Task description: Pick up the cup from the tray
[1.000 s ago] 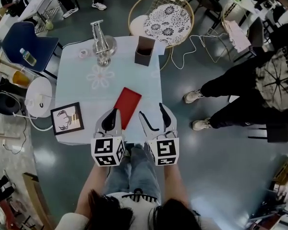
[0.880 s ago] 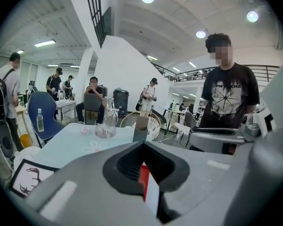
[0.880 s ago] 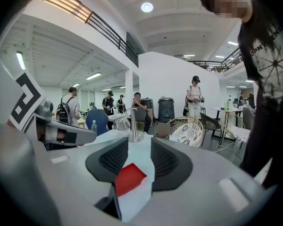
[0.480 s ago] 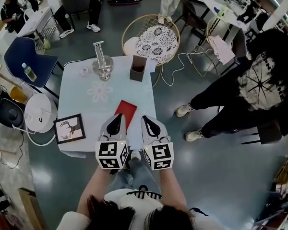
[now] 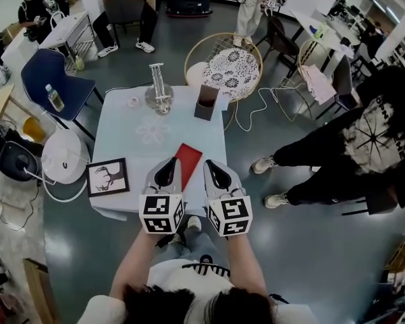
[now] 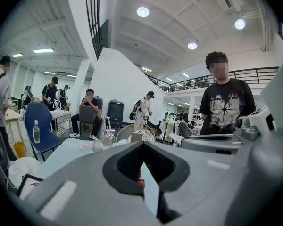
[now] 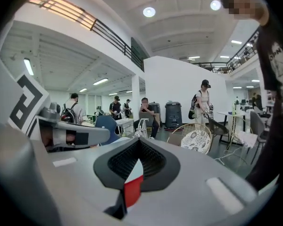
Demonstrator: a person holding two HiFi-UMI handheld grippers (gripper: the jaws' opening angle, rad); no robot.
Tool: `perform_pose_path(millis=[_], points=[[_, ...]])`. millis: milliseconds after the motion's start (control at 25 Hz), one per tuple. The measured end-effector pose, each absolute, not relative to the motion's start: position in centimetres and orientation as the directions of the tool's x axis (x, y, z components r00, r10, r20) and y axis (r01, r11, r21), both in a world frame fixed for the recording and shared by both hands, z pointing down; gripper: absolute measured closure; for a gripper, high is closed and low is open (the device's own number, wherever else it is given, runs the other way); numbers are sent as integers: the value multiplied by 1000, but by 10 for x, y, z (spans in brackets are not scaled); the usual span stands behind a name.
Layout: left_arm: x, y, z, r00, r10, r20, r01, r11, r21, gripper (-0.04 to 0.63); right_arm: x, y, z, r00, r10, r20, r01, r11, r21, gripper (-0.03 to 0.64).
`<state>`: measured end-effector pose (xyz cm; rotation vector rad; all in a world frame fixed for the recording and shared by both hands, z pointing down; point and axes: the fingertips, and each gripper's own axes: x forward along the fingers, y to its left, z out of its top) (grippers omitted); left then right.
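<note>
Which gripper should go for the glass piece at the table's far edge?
Left, probably. The glass piece stands almost straight ahead of the left gripper; the right gripper lines up with the brown box. Both are shut and empty.

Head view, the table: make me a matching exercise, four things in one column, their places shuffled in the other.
1 red card
2 framed picture
3 brown box
4 glass stand

A near left corner of the table
B far right corner
C far edge, around the middle
D near side, right of centre

Pairs: 1-D, 2-A, 3-B, 4-C
</note>
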<state>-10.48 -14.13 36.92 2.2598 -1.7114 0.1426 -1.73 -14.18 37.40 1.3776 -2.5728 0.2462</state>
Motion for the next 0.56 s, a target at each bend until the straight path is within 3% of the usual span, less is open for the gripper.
perform_pose_path(millis=[560], points=[[-108, -131, 361, 269, -931, 248, -956, -227, 186, 595, -28, -133, 373, -534, -783, 320, -819, 573, 36, 597]])
